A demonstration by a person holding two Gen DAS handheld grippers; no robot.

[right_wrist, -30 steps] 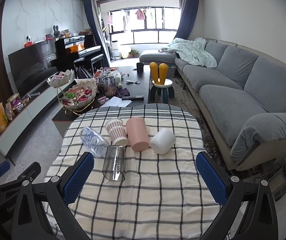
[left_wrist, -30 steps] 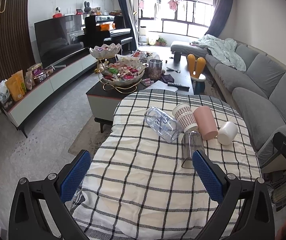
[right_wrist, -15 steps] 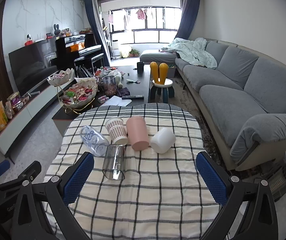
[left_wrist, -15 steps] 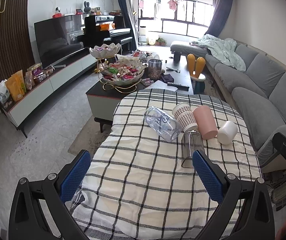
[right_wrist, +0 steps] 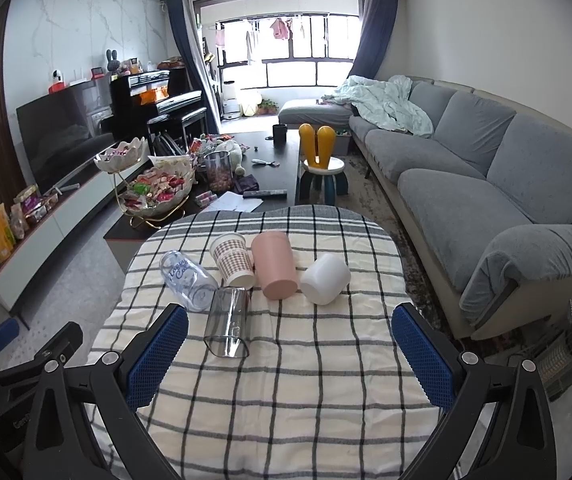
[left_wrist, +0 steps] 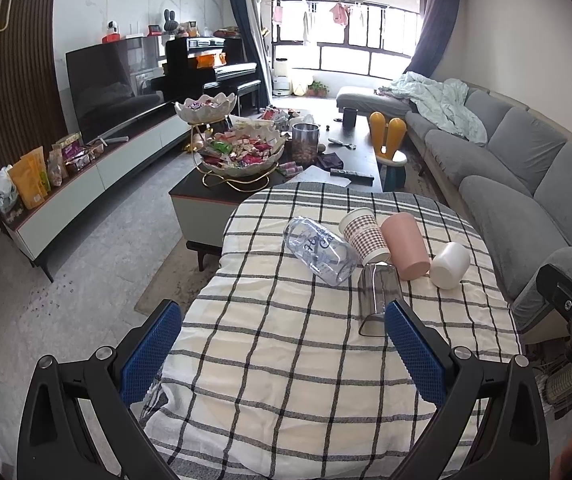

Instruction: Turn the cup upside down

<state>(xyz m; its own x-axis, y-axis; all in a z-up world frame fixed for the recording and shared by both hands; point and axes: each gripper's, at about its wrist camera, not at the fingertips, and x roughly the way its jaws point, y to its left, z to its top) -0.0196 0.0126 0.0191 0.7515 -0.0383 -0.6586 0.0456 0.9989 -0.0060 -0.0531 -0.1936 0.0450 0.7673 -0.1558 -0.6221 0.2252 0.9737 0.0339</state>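
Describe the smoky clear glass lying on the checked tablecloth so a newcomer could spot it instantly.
On the checked tablecloth, five cups lie on their sides in a cluster. The smoky clear glass lies nearest the camera, in front of the printed clear bottle-like cup and the plaid paper cup. It alone is see-through, unprinted and square-mouthed.

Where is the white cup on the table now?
In the right wrist view, the white cup lies on its side at the right end of the row, beside the pink cup.
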